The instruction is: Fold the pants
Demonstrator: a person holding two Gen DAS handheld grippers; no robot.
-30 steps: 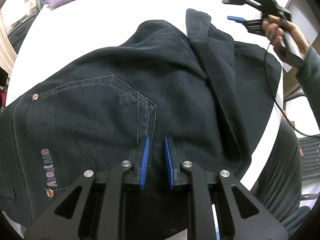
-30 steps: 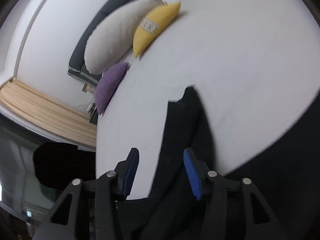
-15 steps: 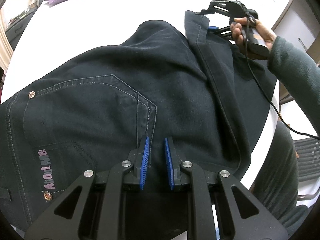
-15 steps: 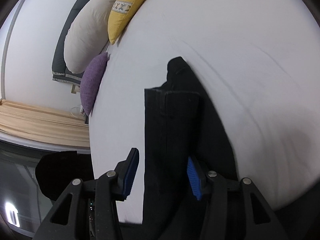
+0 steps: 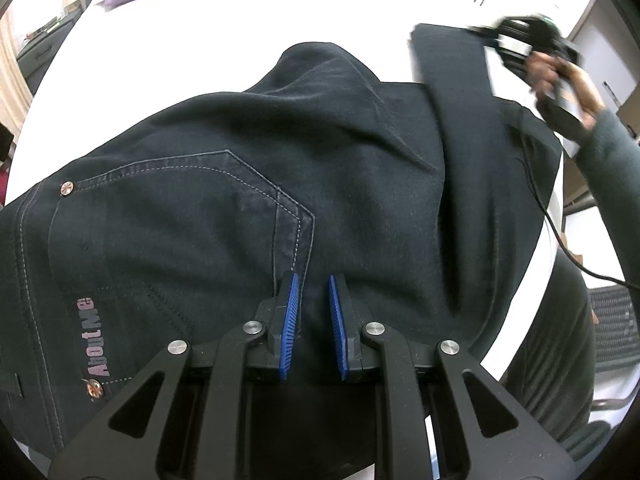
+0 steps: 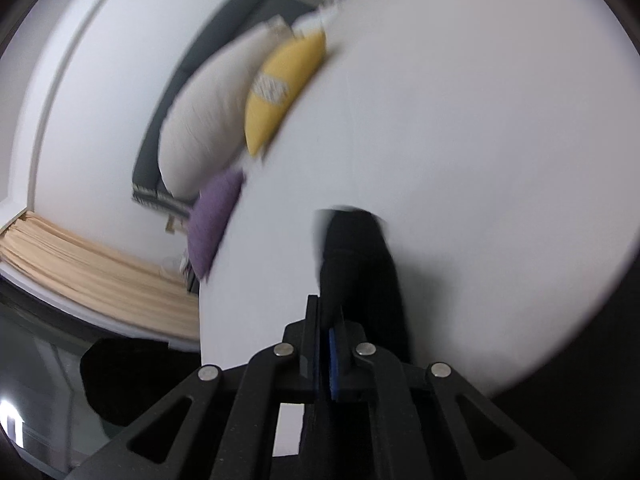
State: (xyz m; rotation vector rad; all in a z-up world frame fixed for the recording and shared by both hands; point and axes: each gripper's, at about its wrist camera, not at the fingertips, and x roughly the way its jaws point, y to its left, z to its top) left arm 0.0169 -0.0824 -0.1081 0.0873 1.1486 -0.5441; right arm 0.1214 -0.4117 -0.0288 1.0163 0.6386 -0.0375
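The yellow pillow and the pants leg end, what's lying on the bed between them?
Nothing. In the right wrist view only bare white bed stretches between the yellow pillow and the pants leg end held by the right gripper.

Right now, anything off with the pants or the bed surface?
Nothing damaged or spilled. The dark denim pants lie bunched on the white bed, one leg end lifted, clamped in the right gripper. Expected mid-fold.

Right gripper [image 6: 329, 330] clamped on dark pants leg [image 6: 360, 264] above white bed [image 6: 460, 140].
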